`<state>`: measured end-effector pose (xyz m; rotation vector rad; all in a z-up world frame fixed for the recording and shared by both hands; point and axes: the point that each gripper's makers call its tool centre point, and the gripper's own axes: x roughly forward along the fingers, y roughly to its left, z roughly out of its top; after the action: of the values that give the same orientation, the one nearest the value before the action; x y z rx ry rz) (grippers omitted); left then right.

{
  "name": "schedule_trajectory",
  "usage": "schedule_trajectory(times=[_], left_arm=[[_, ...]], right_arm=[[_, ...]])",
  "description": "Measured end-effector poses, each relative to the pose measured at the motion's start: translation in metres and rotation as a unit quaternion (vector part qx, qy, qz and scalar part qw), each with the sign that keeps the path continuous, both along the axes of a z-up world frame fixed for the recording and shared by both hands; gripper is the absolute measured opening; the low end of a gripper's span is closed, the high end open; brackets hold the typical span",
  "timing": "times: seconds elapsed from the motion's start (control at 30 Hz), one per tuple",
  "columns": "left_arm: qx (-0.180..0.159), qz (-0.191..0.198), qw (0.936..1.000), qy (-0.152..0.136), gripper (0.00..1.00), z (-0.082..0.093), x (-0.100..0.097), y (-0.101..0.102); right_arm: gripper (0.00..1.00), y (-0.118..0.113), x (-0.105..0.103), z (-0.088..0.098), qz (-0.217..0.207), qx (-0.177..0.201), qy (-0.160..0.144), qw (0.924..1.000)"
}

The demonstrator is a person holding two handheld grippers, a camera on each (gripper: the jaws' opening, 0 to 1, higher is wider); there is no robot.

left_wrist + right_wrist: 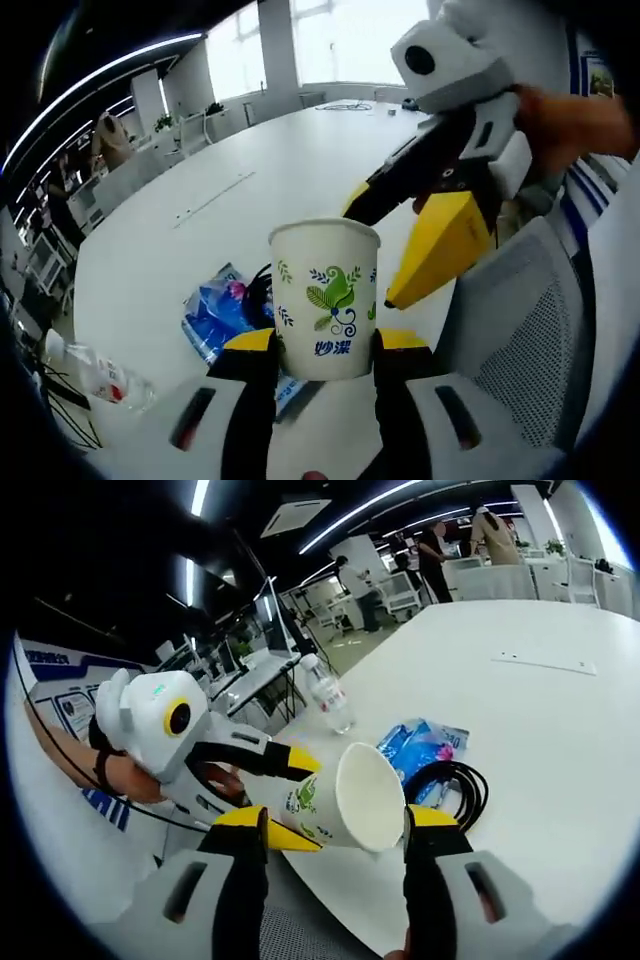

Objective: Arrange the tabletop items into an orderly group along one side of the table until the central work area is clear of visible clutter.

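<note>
**Paper cup held up between my two grippers**

My left gripper [325, 345] has its jaws closed on the paper cup [326, 298], one yellow-tipped jaw against each side of the cup near its base. The cup stands upright in the left gripper view, white with a green leaf print and blue lettering, lifted above the near edge of the white table [250, 190].

My right gripper [335, 825] has its jaws spread wide, one to each side of the cup's open mouth; I cannot tell whether they touch the rim. In the right gripper view the cup appears tilted, its empty inside facing the camera.

On the table behind the cup lie a blue plastic packet [422, 745] and a coiled black cable [455, 785], the two touching. A clear water bottle [328, 702] with a red-and-white label lies near the table edge, apart from them. A grey mesh chair [530, 320] stands beside the table.

People stand among desks at the far end of the room.
</note>
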<state>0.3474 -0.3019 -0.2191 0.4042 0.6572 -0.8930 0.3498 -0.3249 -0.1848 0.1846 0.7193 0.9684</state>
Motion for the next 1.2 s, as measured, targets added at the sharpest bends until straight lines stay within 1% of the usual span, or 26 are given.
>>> schedule_trajectory(times=[0.13,0.27,0.43,0.53,0.6,0.67,0.8,0.93,1.0,1.03,1.1,1.2], left_arm=[[-0.005,-0.005,1.0000,0.002,0.37,0.000,-0.001,-0.004],[-0.010,-0.008,0.9999,0.004,0.37,0.001,-0.001,-0.008],[-0.011,-0.009,0.9999,0.005,0.37,-0.001,-0.001,-0.009],[-0.015,-0.007,0.9998,0.014,0.37,-0.005,-0.002,-0.009],[-0.021,-0.005,0.9996,0.020,0.37,-0.007,-0.004,-0.009],[-0.021,-0.007,0.9995,0.021,0.37,-0.007,-0.005,-0.010],[-0.022,-0.005,0.9994,0.025,0.37,-0.009,-0.005,-0.010],[-0.027,0.000,0.9991,0.032,0.37,-0.012,-0.005,-0.009],[-0.035,0.006,0.9987,0.036,0.36,-0.013,-0.004,-0.009],[-0.039,0.010,0.9985,0.038,0.36,-0.012,-0.004,-0.009],[-0.043,0.013,0.9982,0.041,0.36,-0.013,-0.005,-0.009],[-0.041,0.012,0.9982,0.042,0.36,-0.015,-0.007,-0.009]], right_arm=[[0.50,0.006,-0.001,-0.001,0.007,0.014,0.008,0.9998],[0.47,0.012,-0.004,-0.007,0.026,0.010,0.012,0.9995],[0.44,0.015,-0.005,-0.010,0.037,0.008,0.017,0.9991],[0.36,0.017,-0.005,-0.009,0.046,0.009,0.013,0.9988],[0.28,0.019,-0.005,-0.007,0.051,0.016,0.011,0.9985],[0.21,0.021,-0.005,-0.005,0.055,0.021,0.012,0.9982],[0.14,0.023,-0.006,-0.004,0.060,0.024,0.013,0.9978],[0.10,0.024,-0.007,-0.004,0.062,0.029,0.022,0.9974],[0.02,0.025,-0.009,-0.002,0.062,0.037,0.028,0.9970],[0.01,0.026,-0.009,-0.001,0.060,0.041,0.027,0.9970],[0.01,0.026,-0.009,-0.002,0.055,0.038,0.023,0.9975],[0.01,0.027,-0.011,-0.004,0.055,0.036,0.028,0.9975]])
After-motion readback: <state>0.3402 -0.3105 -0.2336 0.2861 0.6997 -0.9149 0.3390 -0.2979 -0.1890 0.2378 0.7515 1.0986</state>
